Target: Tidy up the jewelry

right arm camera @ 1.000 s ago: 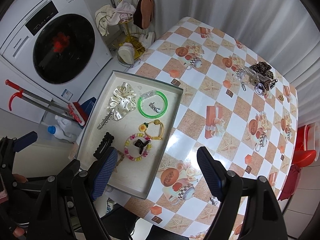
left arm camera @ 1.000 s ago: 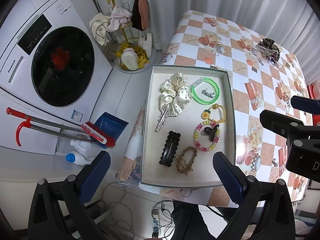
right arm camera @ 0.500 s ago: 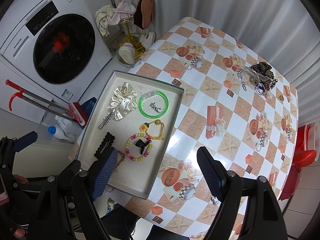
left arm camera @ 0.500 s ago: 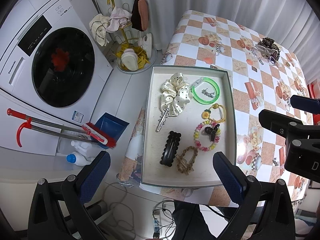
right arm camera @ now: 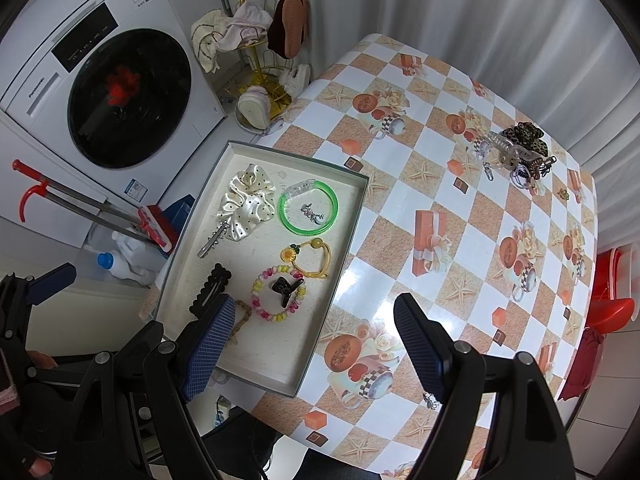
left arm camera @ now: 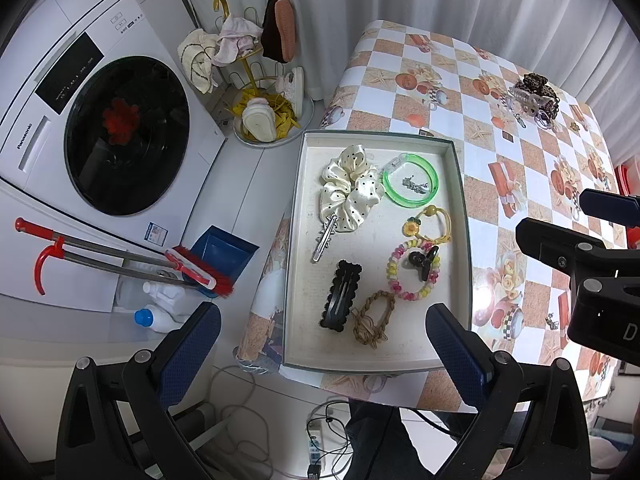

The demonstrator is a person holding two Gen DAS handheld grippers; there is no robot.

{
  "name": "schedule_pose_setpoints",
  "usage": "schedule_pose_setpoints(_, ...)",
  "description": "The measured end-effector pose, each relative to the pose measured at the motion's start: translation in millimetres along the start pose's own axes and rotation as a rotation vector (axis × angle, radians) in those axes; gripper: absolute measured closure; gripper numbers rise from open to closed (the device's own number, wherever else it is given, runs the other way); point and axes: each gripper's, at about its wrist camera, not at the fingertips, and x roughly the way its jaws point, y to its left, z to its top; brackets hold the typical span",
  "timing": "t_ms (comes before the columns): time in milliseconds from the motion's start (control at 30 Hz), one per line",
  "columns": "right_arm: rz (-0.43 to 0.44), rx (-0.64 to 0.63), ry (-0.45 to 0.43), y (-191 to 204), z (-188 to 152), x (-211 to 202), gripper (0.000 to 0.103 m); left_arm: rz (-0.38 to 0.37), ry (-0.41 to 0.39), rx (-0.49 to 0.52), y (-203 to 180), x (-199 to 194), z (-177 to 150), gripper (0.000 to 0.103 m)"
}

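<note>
A shallow tray (left arm camera: pixel 459 184) (right arm camera: pixel 352 216) lies at the table's left edge. It holds a cream dotted scrunchie (left arm camera: pixel 349 189) (right arm camera: pixel 247 200), a green bangle (left arm camera: pixel 410 181) (right arm camera: pixel 308 212), a silver clip (left arm camera: pixel 325 240), a black snap clip (left arm camera: pixel 341 296), a braided tie (left arm camera: pixel 370 319), a pastel bead bracelet (left arm camera: pixel 412 273) (right arm camera: pixel 278 292) with a black claw clip (left arm camera: pixel 423 262), and a yellow flower tie (left arm camera: pixel 432 224). A pile of loose jewelry (left arm camera: pixel 534 94) (right arm camera: pixel 516 152) sits at the far right. My left gripper (left arm camera: pixel 320 344) is open above the tray's near edge. My right gripper (right arm camera: pixel 312 344) is open above the table.
A checkered tablecloth (right arm camera: pixel 460 216) covers the table. A small earring (right arm camera: pixel 430 400) lies near its front edge. A washing machine (left arm camera: pixel 100 128), a broom with dustpan (left arm camera: pixel 192 268), bottles (left arm camera: pixel 156 316) and a rack with slippers (left arm camera: pixel 260 112) stand on the floor to the left. White curtains hang behind.
</note>
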Motion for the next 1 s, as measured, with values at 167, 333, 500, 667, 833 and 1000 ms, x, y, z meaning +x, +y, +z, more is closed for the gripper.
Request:
schedule_pose_setpoints(167,0.000,0.000,0.000,0.2,-0.4,-0.3,0.019,0.000,0.001,-0.001,-0.3,0.0,-0.5,0.000)
schedule_pose_setpoints(333,0.000,0.001,0.000,0.3,-0.7,-0.4,0.019,0.002,0.000,0.000,0.0,-0.3,-0.4,0.000)
schedule_pose_setpoints(500,0.000,0.000,-0.001,0.3,-0.9,-0.5,0.019,0.002,0.000,0.000,-0.4,-0.5,-0.7,0.000)
schedule_pose_setpoints(667,0.000,0.001,-0.001,0.5,-1.2,-0.6,0.019,0.004,0.000,0.000,0.0,-0.5,-0.7,0.000)
schedule_pose_setpoints(833,0.001,0.001,-0.001,0.6,-1.4,-0.8,0.019,0.006,0.000,-0.001,4.0,-0.4,-0.9,0.000)
schedule_pose_setpoints(1000,0.001,0.001,-0.001,0.6,-1.6,-0.9,0.019,0.006,0.001,0.000,4.8,-0.1,-0.5,0.000)
